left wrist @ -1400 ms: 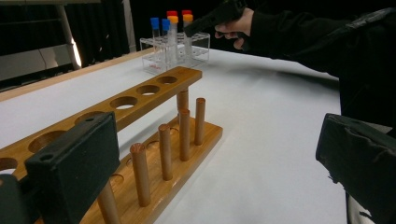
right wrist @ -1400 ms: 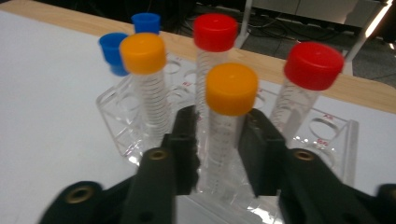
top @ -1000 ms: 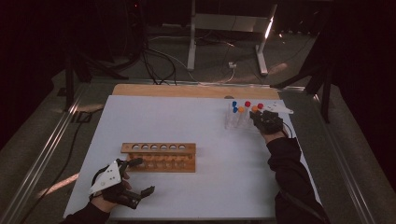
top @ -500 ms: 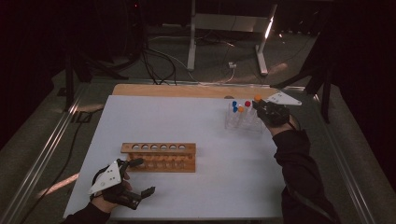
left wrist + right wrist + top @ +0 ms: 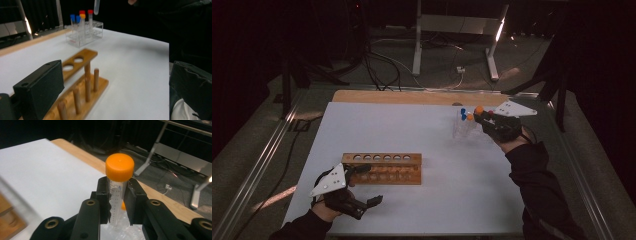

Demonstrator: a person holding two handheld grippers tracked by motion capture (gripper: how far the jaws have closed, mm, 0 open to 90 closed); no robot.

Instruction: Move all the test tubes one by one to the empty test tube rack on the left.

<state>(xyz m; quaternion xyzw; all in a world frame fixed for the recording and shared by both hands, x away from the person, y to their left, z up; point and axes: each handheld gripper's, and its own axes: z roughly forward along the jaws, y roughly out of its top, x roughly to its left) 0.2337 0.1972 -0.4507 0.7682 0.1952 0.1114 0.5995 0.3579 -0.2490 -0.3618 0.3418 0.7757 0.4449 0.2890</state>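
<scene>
**A:** What is the right gripper [image 5: 117, 203] holding, and why there?

**B:** Its two black jaws clamp an orange-capped tube [image 5: 117, 192] just under the cap. The clear, graduated body hangs down between the jaws, upright. Gripping high likely leaves the lower end free to drop into a hole.

**A:** Where is the tube relative to the clear rack?

**B:** Directly above it. The clear rack [image 5: 463, 129] sits just below the gripper, with blue, red and orange-capped tubes standing in it. The held tube looks lifted clear of its slot.

**A:** And the left gripper [image 5: 362, 197]?

**B:** Its jaws stand wide apart with nothing between them. The wooden rack [image 5: 80, 82] lies just ahead of them, close to the left jaw, its round holes empty. Probably it waits there to steady that rack for the tube.
</scene>
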